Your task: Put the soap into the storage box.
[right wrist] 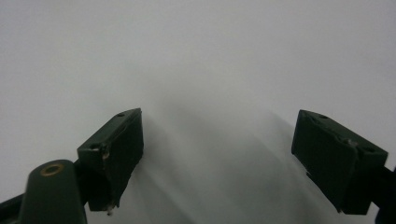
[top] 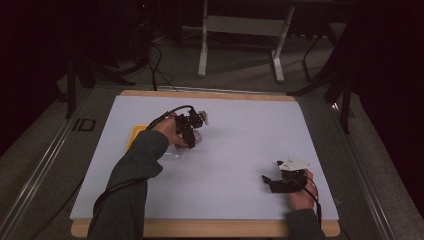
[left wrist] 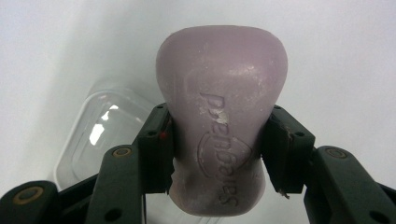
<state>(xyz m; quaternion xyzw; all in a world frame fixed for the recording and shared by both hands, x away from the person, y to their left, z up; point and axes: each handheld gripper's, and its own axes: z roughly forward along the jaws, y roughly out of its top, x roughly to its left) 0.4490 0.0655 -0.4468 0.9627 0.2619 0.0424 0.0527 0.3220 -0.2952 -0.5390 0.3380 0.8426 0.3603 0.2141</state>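
A pale purple bar of soap with an embossed brand name sits clamped between the jaws of my left gripper. In the high view that left gripper hangs over the white table's left middle with the soap just at its tip. A clear plastic container lies on the table behind and left of the soap; in the high view the clear container is a faint shape under the hand. My right gripper is open over bare white surface, at the front right.
A yellow flat object lies partly hidden under the left forearm. The white sheet covers a wooden board. A white stand's legs and dark cables are on the floor beyond the table.
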